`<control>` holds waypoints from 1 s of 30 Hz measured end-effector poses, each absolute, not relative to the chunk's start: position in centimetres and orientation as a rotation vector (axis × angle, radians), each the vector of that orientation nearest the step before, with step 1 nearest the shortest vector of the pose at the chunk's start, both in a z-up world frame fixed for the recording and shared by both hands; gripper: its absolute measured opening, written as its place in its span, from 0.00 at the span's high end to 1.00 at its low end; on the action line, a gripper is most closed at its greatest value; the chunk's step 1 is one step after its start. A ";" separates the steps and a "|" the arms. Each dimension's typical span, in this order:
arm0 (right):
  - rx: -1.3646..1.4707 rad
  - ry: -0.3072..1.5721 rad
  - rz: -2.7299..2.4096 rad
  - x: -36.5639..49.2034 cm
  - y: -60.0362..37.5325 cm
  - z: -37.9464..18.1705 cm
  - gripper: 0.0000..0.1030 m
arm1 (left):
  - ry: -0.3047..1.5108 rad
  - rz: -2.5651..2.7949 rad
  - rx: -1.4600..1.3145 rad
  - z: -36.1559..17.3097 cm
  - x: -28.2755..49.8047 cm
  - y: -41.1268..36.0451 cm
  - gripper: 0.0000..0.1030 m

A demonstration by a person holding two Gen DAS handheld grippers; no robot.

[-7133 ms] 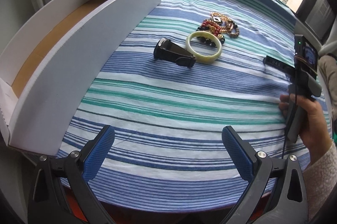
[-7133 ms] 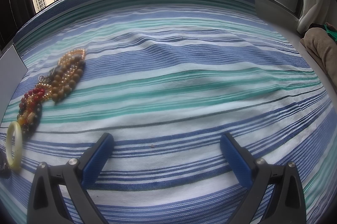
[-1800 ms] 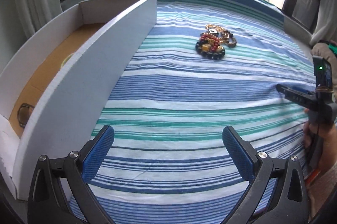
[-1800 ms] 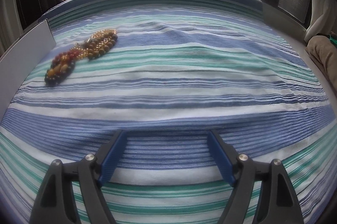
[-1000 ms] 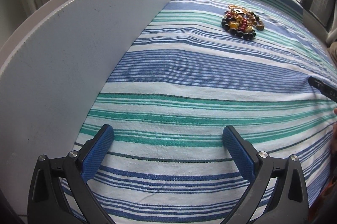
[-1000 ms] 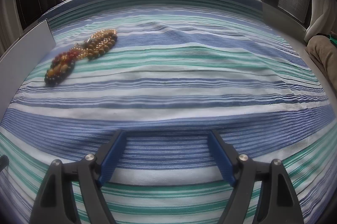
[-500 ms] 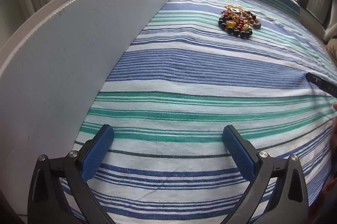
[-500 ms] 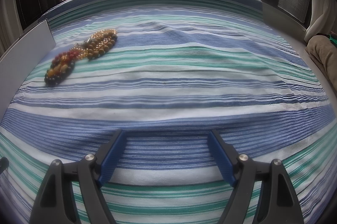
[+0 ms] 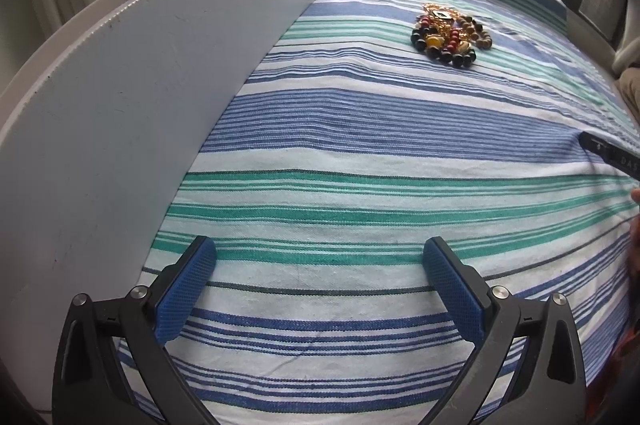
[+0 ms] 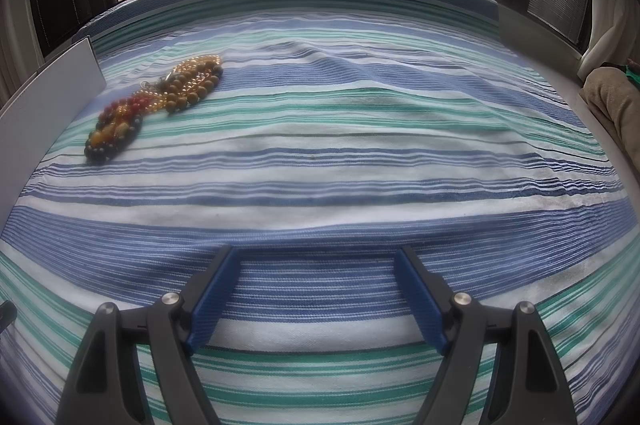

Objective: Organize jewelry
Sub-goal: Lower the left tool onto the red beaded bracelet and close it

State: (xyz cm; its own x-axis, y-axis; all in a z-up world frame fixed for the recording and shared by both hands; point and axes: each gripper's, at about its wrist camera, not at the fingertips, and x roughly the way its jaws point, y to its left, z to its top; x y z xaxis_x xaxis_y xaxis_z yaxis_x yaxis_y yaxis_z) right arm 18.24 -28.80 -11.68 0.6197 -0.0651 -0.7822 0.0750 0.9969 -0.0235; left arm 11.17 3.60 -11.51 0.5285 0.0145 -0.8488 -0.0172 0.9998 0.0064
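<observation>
Left gripper [image 9: 320, 267] wide, empty, beside white cardboard box [image 9: 160, 73] wall at bed's left edge. Right gripper [image 10: 318, 269] wide, empty. Beaded bracelets [image 9: 448, 35] heaped toward far edge of striped bedsheet [image 9: 360, 153], likely next pickup.

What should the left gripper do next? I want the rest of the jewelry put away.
Probably reach the left gripper forward to the pile of beads. Its jaws are open and empty, the beads lie on the striped cloth away from the white box, and the right gripper is open and empty too, but farther from the box.
</observation>
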 end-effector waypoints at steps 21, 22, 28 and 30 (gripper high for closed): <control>0.012 0.900 -0.081 18.2 -28.9 -11.7 0.21 | 0.985 -0.316 -0.025 -0.3 22.2 -3.3 0.02; 0.012 0.900 -0.081 18.2 -28.8 -11.7 0.21 | 0.996 -0.315 -0.031 -0.5 23.8 -3.7 0.06; 0.012 0.900 -0.082 18.2 -28.8 -11.7 0.21 | 1.078 -0.243 -0.110 -4.7 32.2 -4.7 0.39; 0.012 0.900 -0.082 18.2 -28.8 -11.7 0.21 | 1.104 -0.224 -0.126 -6.2 33.8 -4.9 0.46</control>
